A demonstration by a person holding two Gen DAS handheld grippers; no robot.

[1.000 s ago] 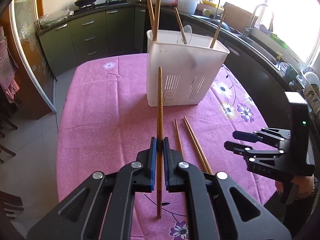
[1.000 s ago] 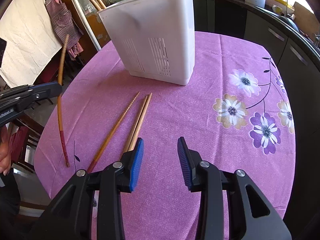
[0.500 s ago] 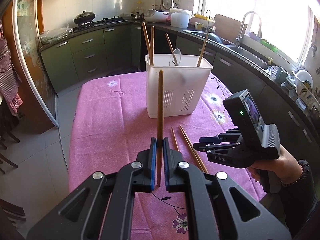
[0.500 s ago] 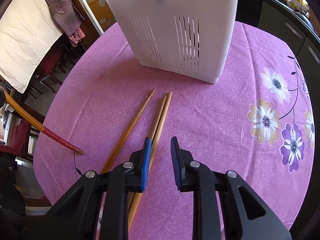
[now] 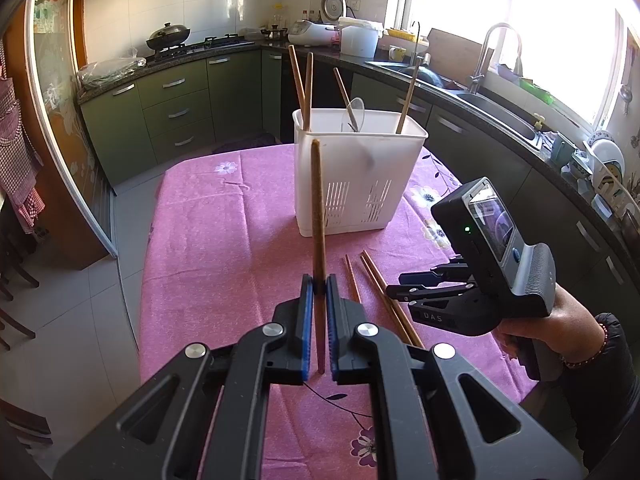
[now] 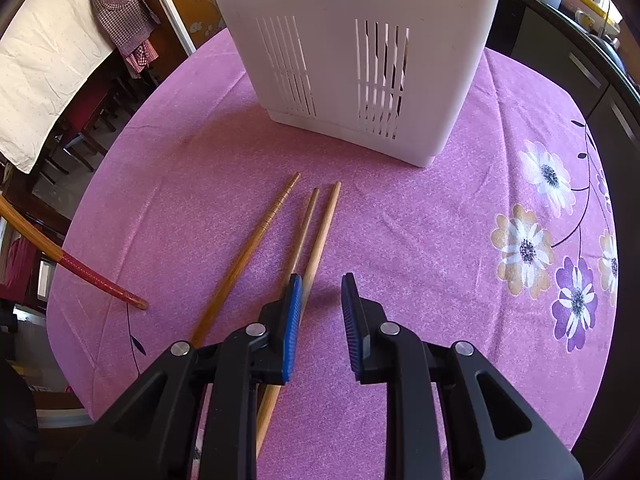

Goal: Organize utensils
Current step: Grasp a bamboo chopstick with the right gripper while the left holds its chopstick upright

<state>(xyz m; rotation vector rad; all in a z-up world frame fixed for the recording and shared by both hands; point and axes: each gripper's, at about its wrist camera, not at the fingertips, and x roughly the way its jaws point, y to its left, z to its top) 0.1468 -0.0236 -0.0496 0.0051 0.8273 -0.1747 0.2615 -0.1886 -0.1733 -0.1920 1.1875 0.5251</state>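
Note:
My left gripper (image 5: pixel 316 284) is shut on a brown chopstick (image 5: pixel 317 208) and holds it above the table, its tip pointing toward the white utensil holder (image 5: pixel 356 184). The chopstick's red end shows in the right wrist view (image 6: pixel 96 280). The holder has several chopsticks and a spoon standing in it. Three chopsticks (image 6: pixel 312 240) lie on the pink cloth in front of the holder (image 6: pixel 360 52). My right gripper (image 6: pixel 318 292) is open and empty, low over them, its left finger over the middle chopstick. It also shows in the left wrist view (image 5: pixel 416 292).
The round table has a pink flowered cloth (image 6: pixel 500 208). Green kitchen cabinets (image 5: pixel 168 116) and a counter with a sink (image 5: pixel 496 116) run behind it. Chairs and a hanging cloth (image 6: pixel 44 68) stand off the table's left edge.
My left gripper lifted and drew back with its chopstick. My right gripper moved forward and down over the lying chopsticks; its jaws narrowed, then widened a little.

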